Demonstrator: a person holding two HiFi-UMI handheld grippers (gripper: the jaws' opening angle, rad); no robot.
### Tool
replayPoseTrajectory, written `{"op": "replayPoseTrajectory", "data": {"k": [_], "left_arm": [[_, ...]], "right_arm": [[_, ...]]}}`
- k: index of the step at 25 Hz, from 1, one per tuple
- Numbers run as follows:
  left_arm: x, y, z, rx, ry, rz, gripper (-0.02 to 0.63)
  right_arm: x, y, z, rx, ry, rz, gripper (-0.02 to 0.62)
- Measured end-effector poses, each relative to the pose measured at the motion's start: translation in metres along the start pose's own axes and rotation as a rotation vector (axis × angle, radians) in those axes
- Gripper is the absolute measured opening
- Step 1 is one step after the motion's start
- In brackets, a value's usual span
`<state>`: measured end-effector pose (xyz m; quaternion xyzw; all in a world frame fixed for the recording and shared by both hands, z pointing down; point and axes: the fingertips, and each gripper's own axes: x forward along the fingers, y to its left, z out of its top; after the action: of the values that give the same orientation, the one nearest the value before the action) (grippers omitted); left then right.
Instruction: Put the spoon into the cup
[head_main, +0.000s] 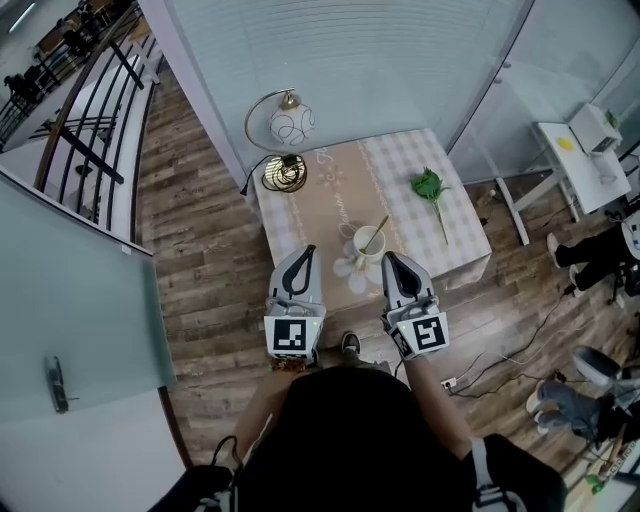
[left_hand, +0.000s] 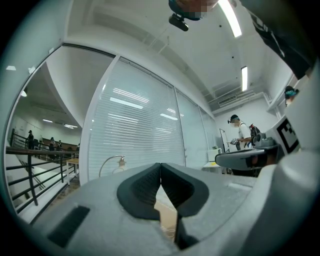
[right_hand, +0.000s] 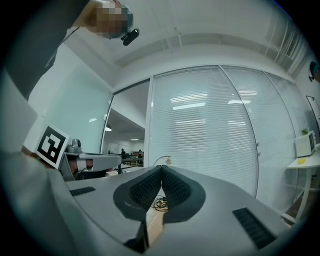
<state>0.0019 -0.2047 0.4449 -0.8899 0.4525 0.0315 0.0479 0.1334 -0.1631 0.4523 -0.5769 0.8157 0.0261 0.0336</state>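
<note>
In the head view a white cup (head_main: 368, 243) stands near the front edge of the small table (head_main: 300, 205), with a gold spoon (head_main: 376, 234) standing in it, handle leaning up to the right. My left gripper (head_main: 307, 250) is held at the table's front edge, left of the cup, jaws shut and empty. My right gripper (head_main: 388, 256) is just right of the cup, also shut and empty. In the left gripper view the left gripper (left_hand: 160, 166) has its tips touching; the right gripper (right_hand: 161, 168) in the right gripper view is the same.
A globe lamp (head_main: 291, 124) on a gold wire base (head_main: 285, 173) stands at the table's back left. A green leafy stem (head_main: 433, 192) lies at the right. A white desk (head_main: 572, 160) and a seated person's legs (head_main: 590, 250) are at the far right. A railing (head_main: 95, 110) runs at left.
</note>
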Motion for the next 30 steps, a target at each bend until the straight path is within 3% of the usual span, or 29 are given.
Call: {"op": "replayPoseTrajectory", "data": {"k": [6, 11, 30], "left_arm": [[-0.001, 0.001, -0.005, -0.016, 0.036, 0.003, 0.017], [0.002, 0.001, -0.006, 0.017, 0.023, -0.011, 0.017], [0.005, -0.001, -0.008, 0.011, 0.032, -0.017, 0.017]], "right_arm": [[-0.005, -0.006, -0.008, -0.003, 0.029, -0.021, 0.008], [-0.004, -0.011, -0.014, 0.010, 0.037, -0.033, 0.008], [0.000, -0.013, -0.021, -0.017, 0.075, -0.024, 0.006]]}}
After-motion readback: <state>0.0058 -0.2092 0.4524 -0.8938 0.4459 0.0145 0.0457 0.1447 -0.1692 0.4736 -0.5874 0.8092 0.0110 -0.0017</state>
